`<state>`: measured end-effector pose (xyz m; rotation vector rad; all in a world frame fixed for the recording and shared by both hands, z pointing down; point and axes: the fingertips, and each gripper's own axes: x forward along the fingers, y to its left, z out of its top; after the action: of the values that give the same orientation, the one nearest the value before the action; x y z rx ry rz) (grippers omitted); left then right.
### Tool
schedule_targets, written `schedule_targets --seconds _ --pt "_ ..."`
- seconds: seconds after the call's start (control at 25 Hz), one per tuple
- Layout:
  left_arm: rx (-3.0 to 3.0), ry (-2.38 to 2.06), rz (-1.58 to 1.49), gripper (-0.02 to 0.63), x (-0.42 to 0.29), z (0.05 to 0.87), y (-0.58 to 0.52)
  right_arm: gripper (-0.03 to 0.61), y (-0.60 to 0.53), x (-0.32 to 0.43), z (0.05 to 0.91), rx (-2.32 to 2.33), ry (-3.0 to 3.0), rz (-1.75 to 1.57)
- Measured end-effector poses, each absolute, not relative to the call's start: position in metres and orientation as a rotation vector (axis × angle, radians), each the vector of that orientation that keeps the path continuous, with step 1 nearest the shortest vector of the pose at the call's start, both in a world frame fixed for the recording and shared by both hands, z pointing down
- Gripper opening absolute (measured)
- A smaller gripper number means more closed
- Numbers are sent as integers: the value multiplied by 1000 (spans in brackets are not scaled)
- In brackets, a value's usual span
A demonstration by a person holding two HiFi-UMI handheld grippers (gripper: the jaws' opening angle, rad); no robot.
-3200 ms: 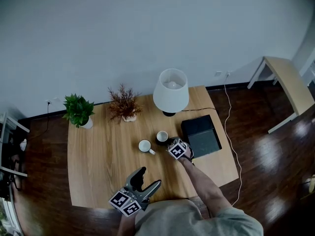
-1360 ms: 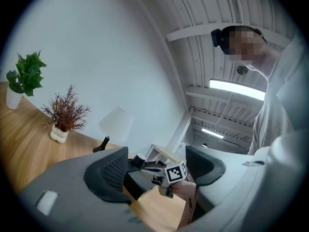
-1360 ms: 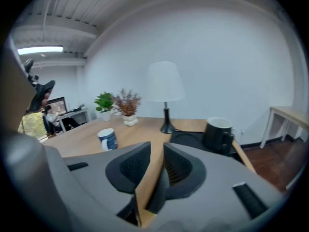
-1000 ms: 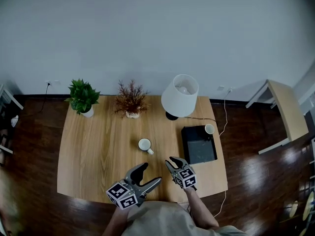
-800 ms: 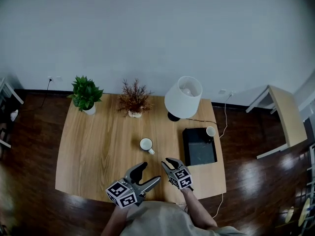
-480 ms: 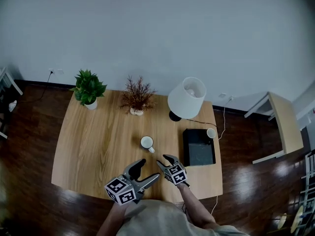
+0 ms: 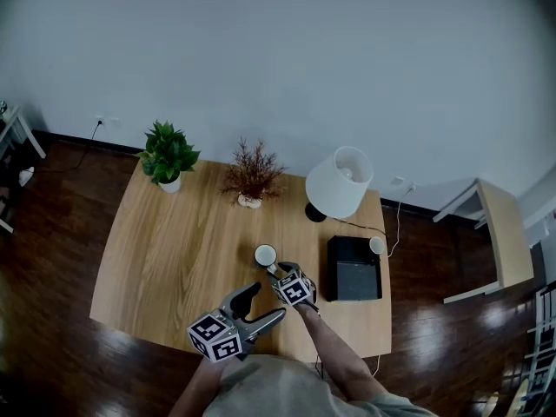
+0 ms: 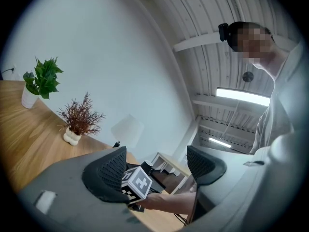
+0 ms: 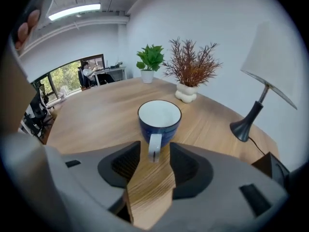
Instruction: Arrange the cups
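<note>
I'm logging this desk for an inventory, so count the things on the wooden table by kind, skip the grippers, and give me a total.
Cups: 2
Potted plants: 2
Lamps: 1
Black boxes: 1
Total: 6

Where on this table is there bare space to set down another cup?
Widest bare patch: the table's left half, between the green plant at the back and the blue cup. A narrower strip lies in front of the black box. Crowded: the back edge from dried plant to lamp, and around the blue cup, where the right gripper is.
</note>
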<state>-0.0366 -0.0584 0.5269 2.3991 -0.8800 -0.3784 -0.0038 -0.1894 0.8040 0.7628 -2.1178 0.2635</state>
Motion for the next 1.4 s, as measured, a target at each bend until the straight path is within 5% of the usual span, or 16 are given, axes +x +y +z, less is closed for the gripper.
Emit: schedule_targets --seconds 0.16,0.4,0.84,1.16,1.4 --pt "2390 -899 -386 379 -44 528 -59 201 -196 -10 815 723 -2057 278" --pt "2387 -892 -389 379 -44 527 -60 71 -194 -13 818 699 -2012 370" --pt "2386 -850 -348 379 -36 534 -58 74 -177 28 790 869 -2213 612" --pt "2411 -785 -299 379 -13 534 -55 74 -230 167 699 1296 -2204 498" --pt "2414 -784 -287 379 -10 535 -53 75 -254 285 720 1460 -1886 555"
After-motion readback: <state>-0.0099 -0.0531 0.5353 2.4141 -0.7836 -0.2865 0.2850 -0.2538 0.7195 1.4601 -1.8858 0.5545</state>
